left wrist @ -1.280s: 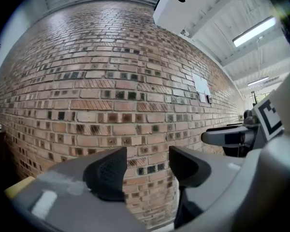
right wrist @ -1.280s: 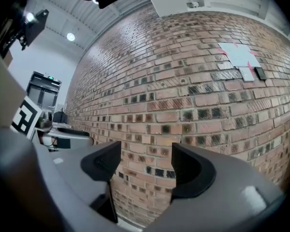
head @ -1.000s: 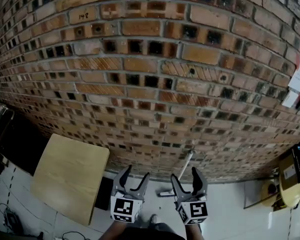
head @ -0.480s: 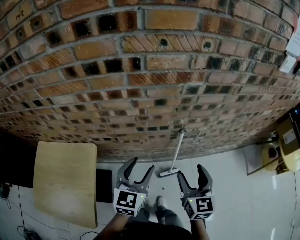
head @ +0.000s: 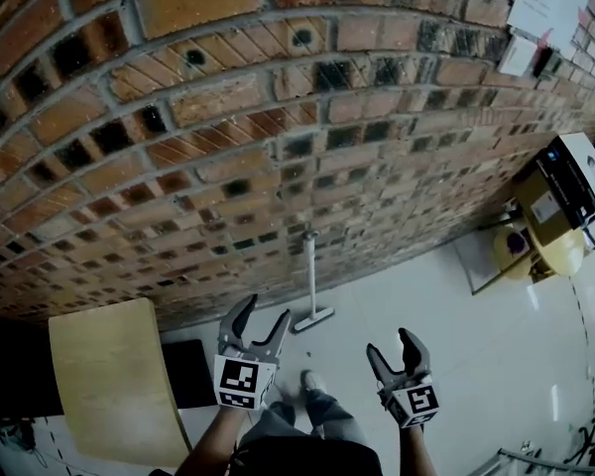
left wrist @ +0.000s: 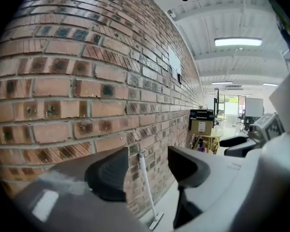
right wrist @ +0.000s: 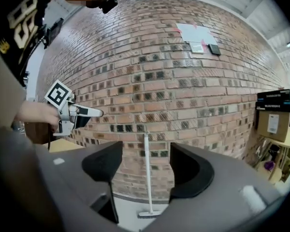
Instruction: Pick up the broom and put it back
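A white broom [head: 310, 276] stands upright on the pale floor with its handle leaning on the brick wall [head: 278, 147]. My left gripper [head: 261, 317] is open, just below and left of the broom's head, apart from it. My right gripper [head: 392, 350] is open too, lower and to the right, with nothing between its fingers. In the left gripper view the broom [left wrist: 146, 182] shows between the open jaws of the left gripper [left wrist: 147, 170], still far off. In the right gripper view the broom [right wrist: 147, 173] also shows in the gap of the right gripper [right wrist: 145, 163], at a distance.
A light wooden tabletop [head: 109, 385] stands at the left by the wall, with a black panel [head: 190, 373] beside it. A yellow stool carrying boxes [head: 555, 206] is at the right. Papers [head: 540, 3] hang on the wall. My shoes [head: 312, 385] are below the broom.
The head view has swung, so the broom now sits left of centre. Both grippers have dropped lower, and the right one has moved away from the left one to the right.
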{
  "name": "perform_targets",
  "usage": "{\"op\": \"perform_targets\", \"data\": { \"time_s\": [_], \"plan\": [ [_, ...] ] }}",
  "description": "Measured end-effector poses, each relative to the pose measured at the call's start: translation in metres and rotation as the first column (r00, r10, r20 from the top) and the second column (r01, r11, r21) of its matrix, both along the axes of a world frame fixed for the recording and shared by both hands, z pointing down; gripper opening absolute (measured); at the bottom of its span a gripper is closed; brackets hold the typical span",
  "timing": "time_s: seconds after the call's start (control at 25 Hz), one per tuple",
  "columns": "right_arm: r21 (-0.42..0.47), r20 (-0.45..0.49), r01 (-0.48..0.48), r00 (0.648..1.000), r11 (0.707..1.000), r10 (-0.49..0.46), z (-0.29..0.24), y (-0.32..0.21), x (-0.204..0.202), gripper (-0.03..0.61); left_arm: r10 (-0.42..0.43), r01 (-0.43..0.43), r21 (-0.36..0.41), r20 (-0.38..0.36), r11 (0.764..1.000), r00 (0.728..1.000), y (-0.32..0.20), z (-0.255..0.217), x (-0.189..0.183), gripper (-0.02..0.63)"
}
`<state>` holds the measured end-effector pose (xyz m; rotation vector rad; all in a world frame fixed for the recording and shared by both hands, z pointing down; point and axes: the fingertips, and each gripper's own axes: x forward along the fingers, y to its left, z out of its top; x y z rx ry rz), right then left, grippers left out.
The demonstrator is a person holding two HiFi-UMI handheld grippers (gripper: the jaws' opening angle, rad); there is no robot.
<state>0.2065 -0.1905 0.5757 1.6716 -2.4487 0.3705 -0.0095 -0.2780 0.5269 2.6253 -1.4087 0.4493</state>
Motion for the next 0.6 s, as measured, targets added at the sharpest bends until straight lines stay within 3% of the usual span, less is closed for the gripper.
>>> {"op": "perform_targets", "data": {
  "time_s": [0.24,0.32,0.44,0.6],
  "plan": [
    [-0.058,-0.063,-0.149,0.987,0.987,0.145,0.040,0.038,0.084,0.322,0.041,-0.041,-0.006,0.040,0.999,0.998,-0.020,0.022,0.024,0.264],
    [-0.086,-0.090,-0.201,0.977,0.976,0.193,0.056,0.041,0.100,0.382,0.035,-0.035,-0.012,0.046,0.999,0.998,-0.025,0.029,0.024,0.264],
    [-0.127,-0.092,-0.201,0.977,0.971,0.190,0.082,0.031,0.097,0.414,0.023,-0.022,-0.020,0.050,1.000,0.998,-0.029,0.035,0.020,0.265],
    [-0.158,-0.066,-0.098,0.994,0.983,0.088,0.115,-0.006,0.057,0.414,-0.010,0.012,-0.032,0.059,0.999,0.998,-0.030,0.041,0.004,0.268]
  ]
}}
